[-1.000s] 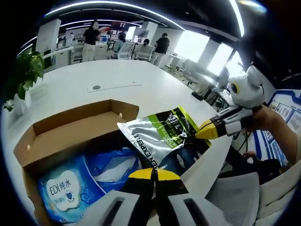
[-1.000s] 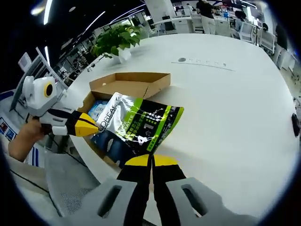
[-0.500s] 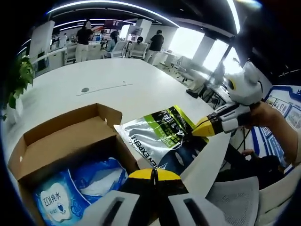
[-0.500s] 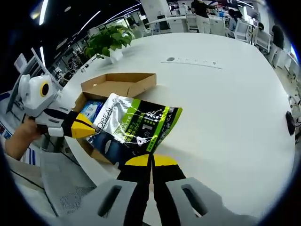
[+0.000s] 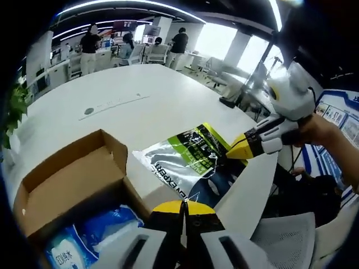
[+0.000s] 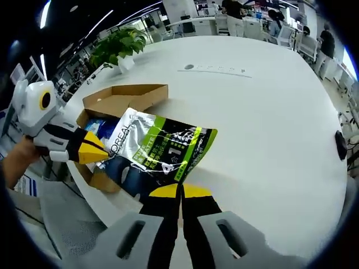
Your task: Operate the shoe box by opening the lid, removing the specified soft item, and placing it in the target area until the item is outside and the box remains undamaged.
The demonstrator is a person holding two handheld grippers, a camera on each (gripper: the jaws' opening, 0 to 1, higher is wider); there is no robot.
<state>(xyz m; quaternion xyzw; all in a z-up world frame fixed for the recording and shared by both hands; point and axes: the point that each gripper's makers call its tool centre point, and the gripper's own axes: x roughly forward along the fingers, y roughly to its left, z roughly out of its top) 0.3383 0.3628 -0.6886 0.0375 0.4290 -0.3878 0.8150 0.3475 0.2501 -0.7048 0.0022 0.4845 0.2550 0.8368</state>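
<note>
**Pouch clear of the shoe box, held by both tongs**

Pouch (image 5: 193, 165), a silver, green and dark foil pack, hung over the white worktop (image 5: 168, 106) between the two tongs, outside the box. Going left to right in the left gripper view: the open cardboard shoe box (image 5: 67, 179) sat to the left of the left tongs (image 5: 183, 206), with a blue-and-white tissue pack (image 5: 90, 238) inside it; the left tongs were closed on the pouch's near edge; the right tongs (image 5: 231, 154) pinched its far right edge. In the right gripper view the left tongs (image 6: 102, 154) gripped the pouch's left edge beside the box (image 6: 120, 98), and the right tongs (image 6: 181, 191) were clamped on the near edge of the pouch (image 6: 160, 148).

Judging from this, the lift-out looked done and placing was what remained. The foil is slick and thin, so pulling the two grips apart could tear it or let an edge slip free. Its left end hung close above the box wall; dragging it sideways could snag and dent the cardboard. The near worktop edge was close, so an early release might drop the pouch off it.
</note>
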